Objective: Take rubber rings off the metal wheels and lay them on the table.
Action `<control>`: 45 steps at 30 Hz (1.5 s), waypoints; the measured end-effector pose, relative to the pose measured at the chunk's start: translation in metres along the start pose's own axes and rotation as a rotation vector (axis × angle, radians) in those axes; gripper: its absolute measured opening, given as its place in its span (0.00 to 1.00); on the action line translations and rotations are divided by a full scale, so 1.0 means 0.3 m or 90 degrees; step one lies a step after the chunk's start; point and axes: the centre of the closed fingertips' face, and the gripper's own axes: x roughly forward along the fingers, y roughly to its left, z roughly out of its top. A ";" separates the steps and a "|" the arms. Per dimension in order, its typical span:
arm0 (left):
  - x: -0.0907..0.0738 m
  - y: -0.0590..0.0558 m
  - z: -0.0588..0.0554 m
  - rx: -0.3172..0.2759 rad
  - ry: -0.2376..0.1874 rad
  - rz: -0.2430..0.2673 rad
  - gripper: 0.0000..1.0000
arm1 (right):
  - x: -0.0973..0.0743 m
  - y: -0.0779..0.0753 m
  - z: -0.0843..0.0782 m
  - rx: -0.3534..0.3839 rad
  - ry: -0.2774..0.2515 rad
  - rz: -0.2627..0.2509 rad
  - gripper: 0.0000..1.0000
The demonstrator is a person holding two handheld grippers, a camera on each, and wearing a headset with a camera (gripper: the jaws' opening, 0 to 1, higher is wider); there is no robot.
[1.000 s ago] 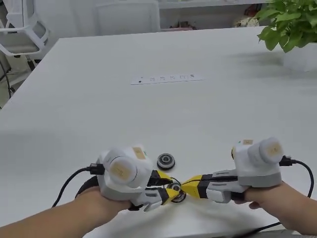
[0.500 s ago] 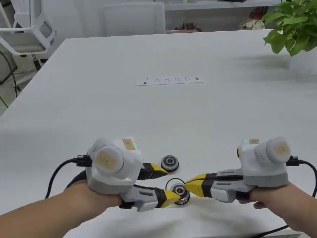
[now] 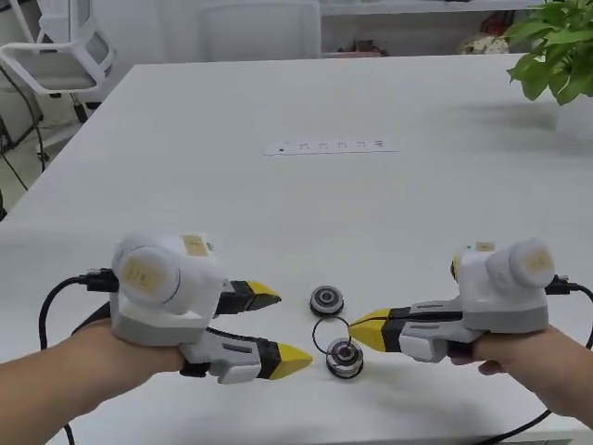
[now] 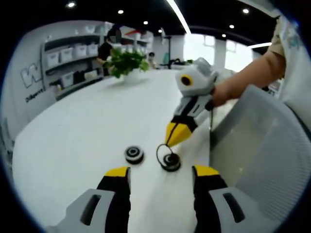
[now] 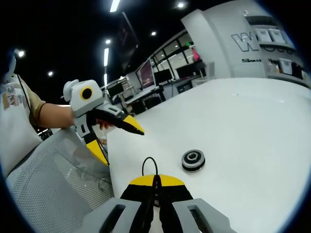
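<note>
**Head view.** Lower centre: the right gripper (image 3: 363,328), jaws pressed together, pinches a thin rubber ring (image 3: 315,336) looping up from the near wheel (image 3: 344,358). Whether it is fully free cannot be told. The left gripper (image 3: 276,326), jaws spread, holds nothing. A second wheel (image 3: 326,298) lies just above.

**Left gripper view.** The near wheel (image 4: 170,163) sits ahead of the spread jaws; closing on it would likely steady it.

**Right gripper view.** The ring (image 5: 145,165) leaves the pressed tips at lower centre. A slow pull away, then laying it on bare table (image 5: 252,126), seems best.
</note>
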 end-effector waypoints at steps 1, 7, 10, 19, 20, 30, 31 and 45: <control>-0.009 0.000 -0.004 -0.002 0.001 0.003 0.52 | 0.001 0.000 0.003 -0.002 0.001 0.000 0.00; -0.046 -0.002 -0.011 -0.010 -0.002 0.007 0.60 | 0.018 0.006 0.028 -0.016 0.010 0.009 0.00; -0.064 0.003 -0.007 -0.012 -0.008 0.013 0.63 | 0.030 0.016 0.042 -0.023 0.017 0.015 0.00; -0.105 0.020 -0.016 -0.023 -0.016 0.031 0.70 | 0.079 0.027 0.059 -0.042 0.042 0.033 0.00; -0.107 0.021 -0.019 -0.023 -0.016 0.032 0.71 | 0.085 0.027 0.058 -0.043 0.045 0.034 0.00; -0.117 0.021 -0.040 -0.028 -0.012 0.043 0.74 | 0.152 0.021 0.026 -0.060 0.093 0.042 0.00; -0.116 0.023 -0.042 -0.028 -0.012 0.043 0.74 | 0.160 0.018 0.021 -0.062 0.099 0.038 0.00; -0.117 0.027 -0.052 -0.026 -0.006 0.046 0.75 | 0.218 -0.014 -0.026 -0.089 0.149 0.008 0.00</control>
